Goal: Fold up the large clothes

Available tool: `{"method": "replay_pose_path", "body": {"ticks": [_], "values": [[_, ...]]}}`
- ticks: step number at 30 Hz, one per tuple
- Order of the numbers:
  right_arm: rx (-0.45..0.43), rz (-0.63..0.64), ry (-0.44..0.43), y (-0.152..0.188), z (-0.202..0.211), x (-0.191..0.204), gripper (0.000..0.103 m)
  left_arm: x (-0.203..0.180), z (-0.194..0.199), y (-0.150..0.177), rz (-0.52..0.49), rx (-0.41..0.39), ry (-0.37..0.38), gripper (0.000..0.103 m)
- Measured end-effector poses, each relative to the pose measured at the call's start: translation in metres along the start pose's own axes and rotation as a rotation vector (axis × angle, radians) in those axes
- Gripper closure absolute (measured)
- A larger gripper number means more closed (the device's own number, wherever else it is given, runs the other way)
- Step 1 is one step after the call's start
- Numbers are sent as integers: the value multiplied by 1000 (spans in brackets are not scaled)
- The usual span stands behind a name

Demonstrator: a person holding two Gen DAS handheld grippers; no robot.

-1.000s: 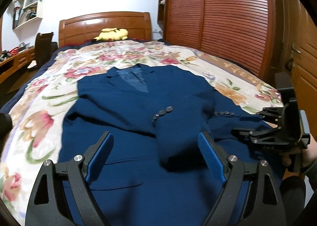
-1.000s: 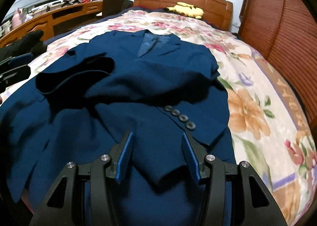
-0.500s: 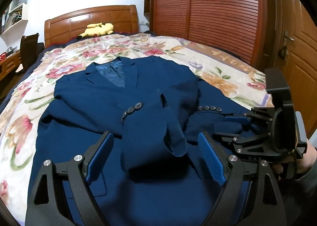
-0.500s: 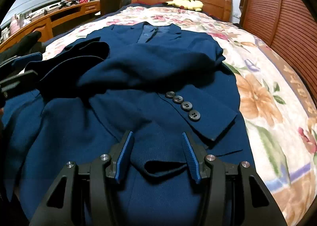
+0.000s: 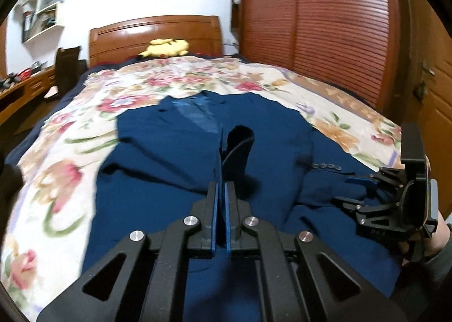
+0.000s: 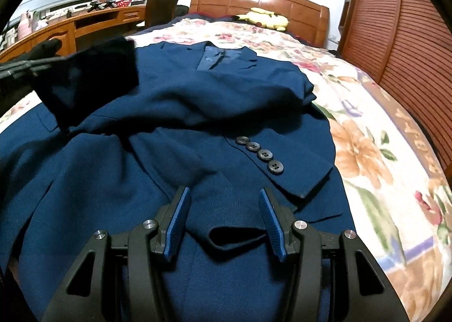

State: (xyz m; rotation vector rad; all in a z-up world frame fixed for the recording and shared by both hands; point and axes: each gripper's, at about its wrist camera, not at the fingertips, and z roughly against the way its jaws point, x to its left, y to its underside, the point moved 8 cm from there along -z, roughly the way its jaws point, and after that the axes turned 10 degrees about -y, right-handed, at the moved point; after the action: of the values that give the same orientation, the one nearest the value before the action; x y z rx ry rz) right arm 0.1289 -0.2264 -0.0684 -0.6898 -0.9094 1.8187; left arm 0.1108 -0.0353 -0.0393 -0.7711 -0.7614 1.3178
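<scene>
A dark blue suit jacket (image 5: 169, 166) lies face up on the flowered bedspread (image 5: 70, 152), collar toward the headboard. My left gripper (image 5: 221, 189) is shut on the end of one sleeve (image 5: 240, 144), whose cuff stands up just past the pads. In the right wrist view the same lifted cuff (image 6: 90, 76) hangs dark at the left, above the jacket (image 6: 197, 95). My right gripper (image 6: 223, 209) is open, low over the jacket's lower right part, with a fold of cloth lying between its fingers. The other sleeve, with its cuff buttons (image 6: 260, 153), lies across the front. The right gripper (image 5: 350, 190) also shows at the right.
A yellow plush toy (image 5: 166, 47) rests against the wooden headboard (image 5: 155, 30). A slatted wardrobe (image 5: 325, 39) stands along the bed's right side. A wooden desk (image 6: 70, 30) with small items and a chair (image 6: 161, 5) are on the left.
My left gripper has gone from wide open to shut on the sleeve end, and the cuff now stands lifted off the jacket. The right gripper has kept its place and opening.
</scene>
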Motion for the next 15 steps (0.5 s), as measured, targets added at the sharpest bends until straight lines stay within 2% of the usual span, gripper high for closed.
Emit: {"method": "replay_pose_path", "body": {"ticks": [3,6,10,11,13,15], "values": [[0,4,-1,0,1,0,50,18,0,14,42,51,-11,98],[1,6,1,0,2,1,50,25,-5,35,41,117,-39,98],[1,15,5,0,3,0,50,30,-3,43,38,144,-72,97],[0,18,6,0,3,1,50,32,-1,42,34,146,-82,92],[-1,24,7,0,4,1,50,37,3,37,27,133,-99,75],[-3,26,4,0,4,0,50,44,4,28,33,109,-107,50]]}}
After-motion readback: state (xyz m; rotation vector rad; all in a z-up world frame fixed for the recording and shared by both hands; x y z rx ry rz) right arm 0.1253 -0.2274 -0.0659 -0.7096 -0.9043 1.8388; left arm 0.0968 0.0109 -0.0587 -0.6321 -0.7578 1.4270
